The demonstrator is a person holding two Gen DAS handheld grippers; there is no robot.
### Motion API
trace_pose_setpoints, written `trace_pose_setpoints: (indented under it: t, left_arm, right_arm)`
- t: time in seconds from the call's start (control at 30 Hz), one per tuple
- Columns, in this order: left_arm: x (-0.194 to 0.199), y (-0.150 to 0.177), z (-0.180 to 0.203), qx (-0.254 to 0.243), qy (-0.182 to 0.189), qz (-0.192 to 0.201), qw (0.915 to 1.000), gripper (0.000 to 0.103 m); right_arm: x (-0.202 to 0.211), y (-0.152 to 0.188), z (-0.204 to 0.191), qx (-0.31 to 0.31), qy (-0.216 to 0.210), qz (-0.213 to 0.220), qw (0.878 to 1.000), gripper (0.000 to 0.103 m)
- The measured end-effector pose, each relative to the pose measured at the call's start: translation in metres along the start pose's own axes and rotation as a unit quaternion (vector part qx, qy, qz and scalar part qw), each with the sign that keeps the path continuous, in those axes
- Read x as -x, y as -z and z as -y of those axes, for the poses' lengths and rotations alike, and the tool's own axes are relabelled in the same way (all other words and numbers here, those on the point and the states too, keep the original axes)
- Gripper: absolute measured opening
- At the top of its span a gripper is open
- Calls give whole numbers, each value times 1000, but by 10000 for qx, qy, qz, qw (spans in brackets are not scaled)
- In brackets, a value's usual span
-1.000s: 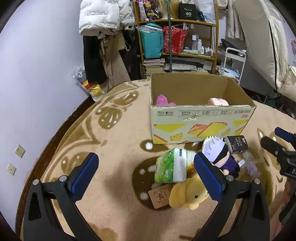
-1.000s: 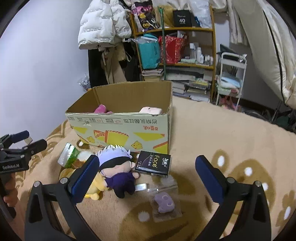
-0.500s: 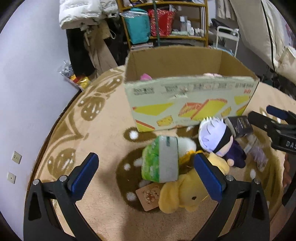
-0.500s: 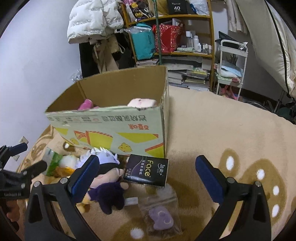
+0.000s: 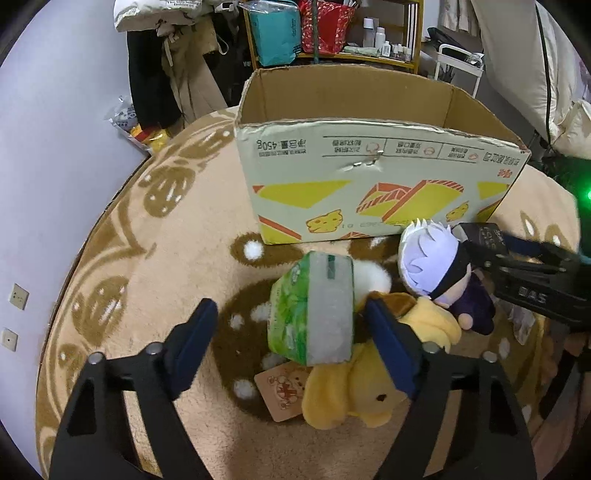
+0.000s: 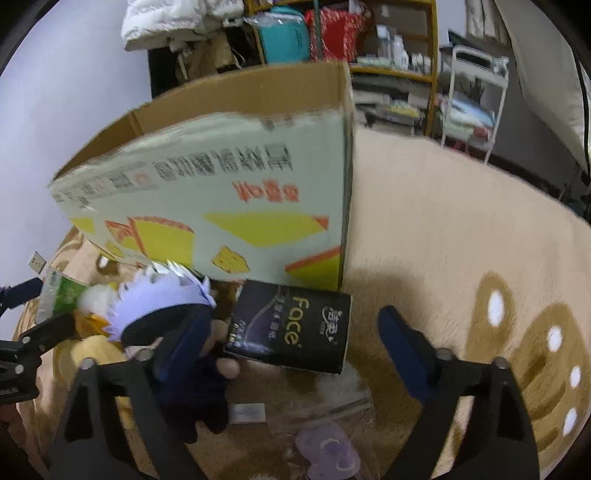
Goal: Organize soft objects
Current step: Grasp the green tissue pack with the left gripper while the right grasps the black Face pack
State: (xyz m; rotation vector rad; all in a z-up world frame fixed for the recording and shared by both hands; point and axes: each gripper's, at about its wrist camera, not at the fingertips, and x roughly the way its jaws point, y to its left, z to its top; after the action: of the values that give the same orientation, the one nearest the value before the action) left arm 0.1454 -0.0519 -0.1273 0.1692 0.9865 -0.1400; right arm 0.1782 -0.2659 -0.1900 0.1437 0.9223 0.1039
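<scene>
A green tissue pack [image 5: 314, 306] lies on a yellow plush [image 5: 369, 384] on the rug. My left gripper [image 5: 291, 343] straddles the pack with its jaws closing; there is still a gap at the left pad. A white-haired doll [image 5: 432, 262] lies to the right of the pack. My right gripper [image 6: 295, 339] hangs low over a black "Face" tissue pack [image 6: 295, 325], which lies between its closing jaws, untouched. Its left finger [image 6: 184, 339] overlaps the doll [image 6: 162, 299]. The open cardboard box [image 5: 369, 162] stands just behind the pile.
A clear bag with a purple item [image 6: 328, 450] lies close under the right gripper. A brown tag [image 5: 284, 387] sticks out by the yellow plush. Behind the box are a shelf [image 5: 332, 33], hanging jackets [image 5: 166, 74] and a white cart [image 6: 476, 96]. Bare rug [image 6: 461, 221] spreads to the right.
Both grippers have come down and closer to the pile in front of the box. Their jaws have narrowed. The things inside the box are now hidden behind its front wall.
</scene>
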Motion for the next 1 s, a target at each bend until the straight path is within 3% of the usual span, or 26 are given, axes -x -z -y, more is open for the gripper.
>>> trace_pose_setpoints:
  t: [0.07, 0.37, 0.53, 0.67, 1.0]
  left_arm:
    - [1, 0, 1, -26, -8, 27, 10000, 75]
    - [6, -1, -7, 149, 15, 84, 9999, 68]
    - [2, -1, -15, 342, 310, -14, 9989, 43]
    - [1, 1, -17, 444, 473, -30, 9979, 32]
    - [21, 1, -22, 670, 388, 432, 9961, 29]
  right_arm:
    - [-8, 2, 4, -174, -84, -169, 9997, 71]
    - [-12, 4, 3, -12, 76, -226, 9997, 71]
    - [-12, 3, 3, -20, 72, -229, 9997, 71]
    - [-13, 3, 2, 3, 119, -210, 9997, 70]
    - [4, 13, -9, 86, 77, 47, 9999, 70]
